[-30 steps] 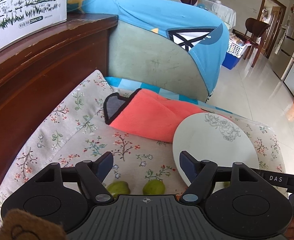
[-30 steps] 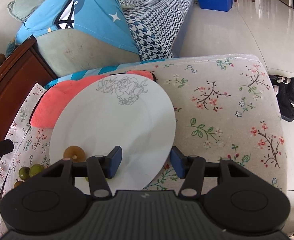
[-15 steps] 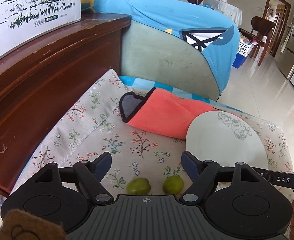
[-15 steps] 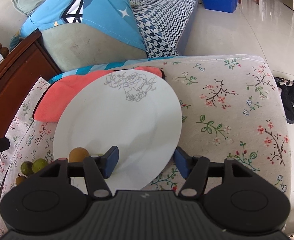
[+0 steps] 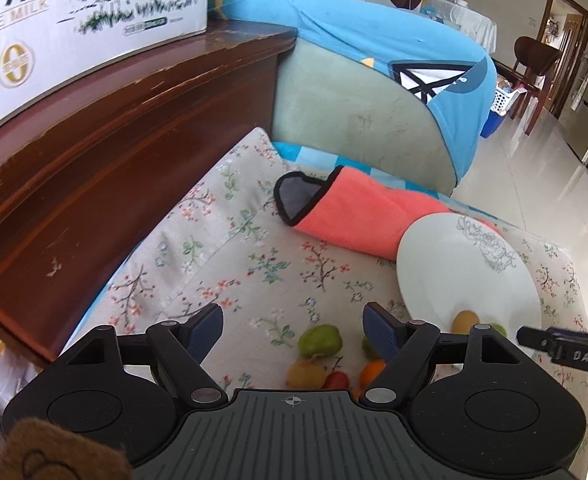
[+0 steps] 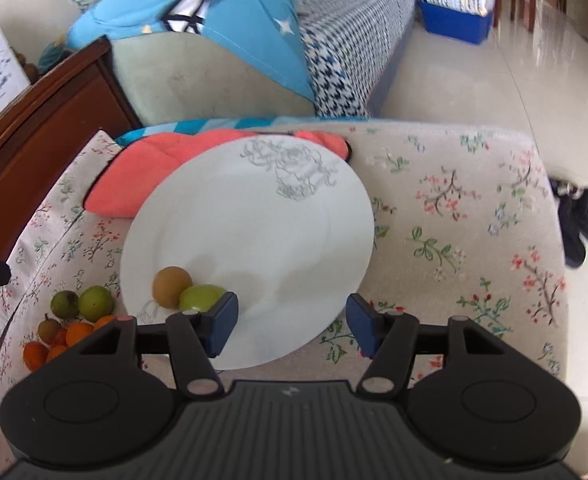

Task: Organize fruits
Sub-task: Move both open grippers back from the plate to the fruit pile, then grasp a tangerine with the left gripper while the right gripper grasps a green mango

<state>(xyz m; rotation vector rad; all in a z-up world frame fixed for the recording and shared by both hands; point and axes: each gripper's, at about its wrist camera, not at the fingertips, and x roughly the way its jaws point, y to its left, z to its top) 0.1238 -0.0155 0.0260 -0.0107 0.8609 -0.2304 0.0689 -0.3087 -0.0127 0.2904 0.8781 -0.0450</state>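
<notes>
Left black two-finger gripper (image 5: 292, 320) spread, empty, low centre of frame above a green round fruit (image 5: 319, 340). Right black gripper (image 6: 292, 320) spread, empty, lower centre over white round rose-printed plate (image 6: 254, 220) holding brown round fruit (image 6: 172, 286), lower left.

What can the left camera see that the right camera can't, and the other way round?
Only the left wrist view shows the milk carton box on the wooden cabinet. Only the right wrist view shows the dark slippers on the floor and the checked sofa cover. Both show the white plate holding a brown fruit and a green fruit, the orange cloth, and loose fruits beside the plate.
</notes>
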